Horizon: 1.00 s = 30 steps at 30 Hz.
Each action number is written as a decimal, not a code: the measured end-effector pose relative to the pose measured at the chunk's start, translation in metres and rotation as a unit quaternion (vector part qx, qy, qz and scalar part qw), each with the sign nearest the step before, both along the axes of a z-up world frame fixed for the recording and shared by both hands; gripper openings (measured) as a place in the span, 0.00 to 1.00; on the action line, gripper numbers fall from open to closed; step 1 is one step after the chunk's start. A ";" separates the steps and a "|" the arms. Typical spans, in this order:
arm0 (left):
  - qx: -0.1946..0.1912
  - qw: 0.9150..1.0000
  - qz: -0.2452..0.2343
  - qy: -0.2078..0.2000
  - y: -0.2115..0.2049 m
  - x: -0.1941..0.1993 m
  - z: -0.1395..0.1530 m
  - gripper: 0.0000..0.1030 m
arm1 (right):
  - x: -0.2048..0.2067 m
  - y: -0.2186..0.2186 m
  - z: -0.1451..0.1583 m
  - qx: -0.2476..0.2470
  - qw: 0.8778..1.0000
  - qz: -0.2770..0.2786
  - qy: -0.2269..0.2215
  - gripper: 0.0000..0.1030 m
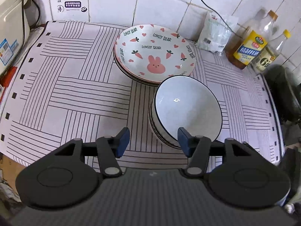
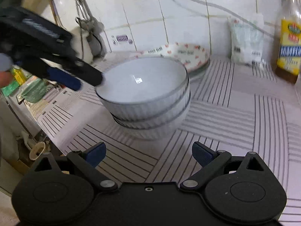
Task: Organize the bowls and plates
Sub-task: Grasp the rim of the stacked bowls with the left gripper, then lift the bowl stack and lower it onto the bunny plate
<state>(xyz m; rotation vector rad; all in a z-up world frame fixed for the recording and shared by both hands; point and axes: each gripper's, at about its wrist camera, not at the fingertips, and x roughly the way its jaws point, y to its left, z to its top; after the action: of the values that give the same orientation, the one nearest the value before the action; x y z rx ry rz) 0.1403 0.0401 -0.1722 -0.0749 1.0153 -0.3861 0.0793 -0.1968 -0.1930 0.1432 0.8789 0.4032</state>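
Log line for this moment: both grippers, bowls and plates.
left gripper: open, empty, beside bowl stack | right gripper: open, empty, short of stack | plate stack: behind bowls | striped mat: under both

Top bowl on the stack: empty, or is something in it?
Empty. The top bowl shows a bare white inside with only a light glint at the bottom, in both wrist views; it sits upright on the bowls beneath.
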 end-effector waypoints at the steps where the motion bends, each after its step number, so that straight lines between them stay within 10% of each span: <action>1: -0.011 1.000 0.002 -0.003 0.003 -0.001 -0.001 0.55 | 0.000 0.004 -0.002 -0.009 1.000 0.001 0.003 0.97; 14: -0.075 0.997 -0.018 0.019 -0.007 0.026 -0.053 0.65 | 0.024 0.022 -0.029 -0.038 0.995 0.015 -0.088 0.97; 17: -0.081 0.996 -0.006 0.022 -0.008 0.031 -0.061 0.62 | 0.029 0.028 -0.033 -0.049 0.993 0.026 -0.104 0.98; 19: -0.095 0.995 -0.006 0.027 -0.008 0.035 -0.064 0.38 | 0.033 0.027 -0.036 -0.043 0.993 0.030 -0.103 0.98; 30: -0.091 0.996 0.007 0.019 -0.013 0.041 -0.069 0.35 | 0.053 0.029 -0.035 -0.026 0.997 0.034 -0.070 1.00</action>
<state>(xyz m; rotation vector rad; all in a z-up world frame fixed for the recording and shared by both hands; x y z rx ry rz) 0.1809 0.0274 -0.2417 -0.2539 1.0148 -0.4654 0.1321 -0.1677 -0.2284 0.0373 0.7571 0.4472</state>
